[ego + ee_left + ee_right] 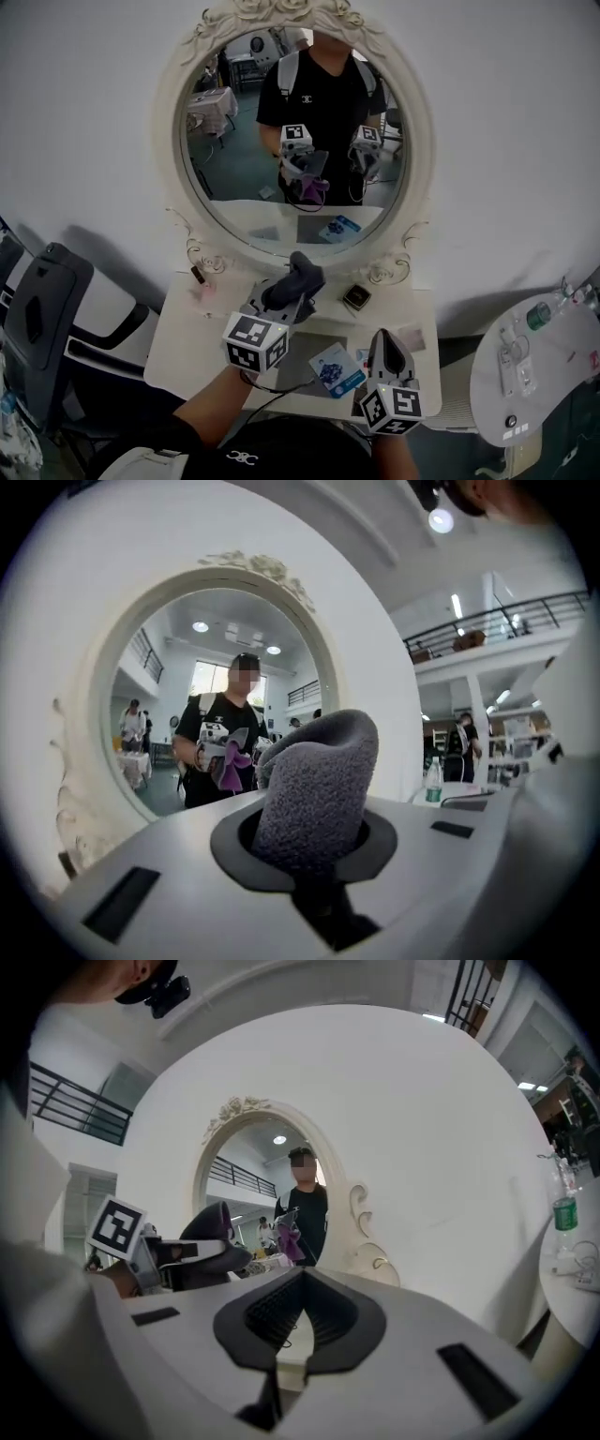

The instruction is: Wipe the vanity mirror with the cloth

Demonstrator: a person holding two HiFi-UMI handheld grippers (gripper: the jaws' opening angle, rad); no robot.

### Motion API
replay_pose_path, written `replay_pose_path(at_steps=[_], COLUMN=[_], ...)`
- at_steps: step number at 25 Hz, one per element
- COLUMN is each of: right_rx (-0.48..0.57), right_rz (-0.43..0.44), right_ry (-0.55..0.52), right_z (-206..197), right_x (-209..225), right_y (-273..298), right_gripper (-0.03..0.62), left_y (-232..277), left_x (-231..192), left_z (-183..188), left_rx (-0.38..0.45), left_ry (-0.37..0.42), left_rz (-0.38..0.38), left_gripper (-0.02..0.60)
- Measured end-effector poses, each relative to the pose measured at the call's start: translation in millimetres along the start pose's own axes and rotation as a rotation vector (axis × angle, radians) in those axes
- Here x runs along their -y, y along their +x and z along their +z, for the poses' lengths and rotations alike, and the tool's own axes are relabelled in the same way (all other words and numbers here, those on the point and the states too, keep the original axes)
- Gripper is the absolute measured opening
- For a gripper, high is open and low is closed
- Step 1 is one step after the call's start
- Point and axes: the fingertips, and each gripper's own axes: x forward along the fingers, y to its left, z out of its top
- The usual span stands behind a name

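The oval vanity mirror stands at the back of the white dressing table. Near its lower frame, the left gripper clamps the grey cloth. The right gripper hangs alongside, jaws together and empty.

A blue packet lies on the white bench, near a small dark box. A round side table stands at right, a dark chair at left.

I am reading no words or numbers anywhere; the blue packet on the vanity table is showing print too small to make out.
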Motion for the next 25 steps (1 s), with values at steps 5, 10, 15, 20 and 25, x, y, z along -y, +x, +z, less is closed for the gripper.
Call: replay_pose_path(at_steps=[5,10,15,20,25], right_rx=[-0.022,-0.055,-0.071,-0.089,-0.102], right_rz=[0.064,0.155,0.205,0.217,0.217], right_ry=[-0.09,-0.101,-0.113,-0.124,-0.133], right_z=[-8,-18,-23,-26,-29], right_x=[-36,-70,-91,-97,-97], right_y=[24,36,37,36,35], right_gripper=[0.011,0.011,0.011,0.011,0.011], left_y=[-42,-62,-75,-79,-79], left_x=[4,1,-7,-8,-6], left_z=[-41,-62,-65,-66,-69], left_rx=[-0.068,-0.108,-0.108,-0.114,-0.121], left_ry=[-0.044,-0.067,-0.085,-0.106,-0.111], left_rz=[0.052,0.085,0.106,0.102,0.089], left_gripper=[0.055,0.055,0.055,0.055,0.055])
